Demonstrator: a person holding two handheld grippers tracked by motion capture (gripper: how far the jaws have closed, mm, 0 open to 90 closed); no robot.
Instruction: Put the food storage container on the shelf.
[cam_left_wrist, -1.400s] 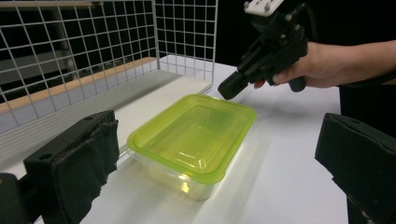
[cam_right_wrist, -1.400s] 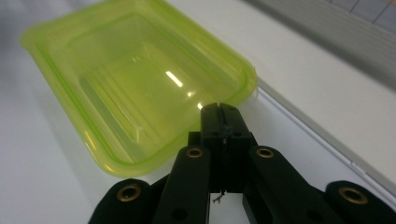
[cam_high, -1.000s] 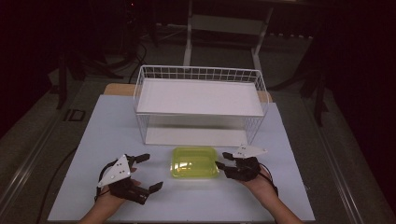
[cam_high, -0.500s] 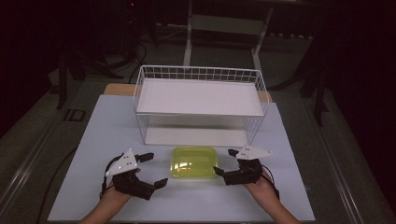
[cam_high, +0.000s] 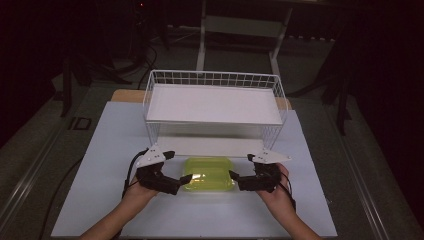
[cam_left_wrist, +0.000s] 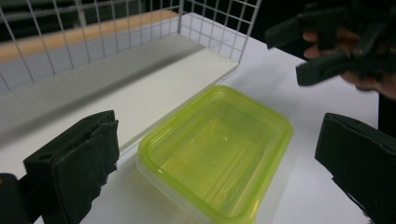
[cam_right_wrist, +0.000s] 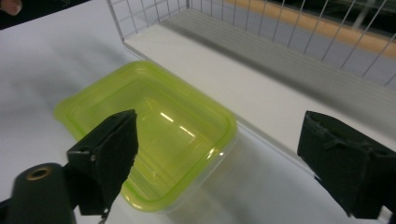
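Box (cam_high: 209, 173) sits on the near middle of the table (cam_high: 100, 150), just in front of the wire rack (cam_high: 212, 107), not in it. Left gripper (cam_high: 177, 169) at its left end, jaws spread wide, touching nothing. Right gripper (cam_high: 241, 170) at its right end; its jaws have just been opening and now stand released, nothing between them. Looks early: box not lifted, placing in the rack likely left. Count: one box, one rack, two grippers.

We see a white wire basket (cam_high: 212, 102) on the table (cam_high: 100, 150). Behind it, dim stands (cam_high: 240, 30) rise from the floor.
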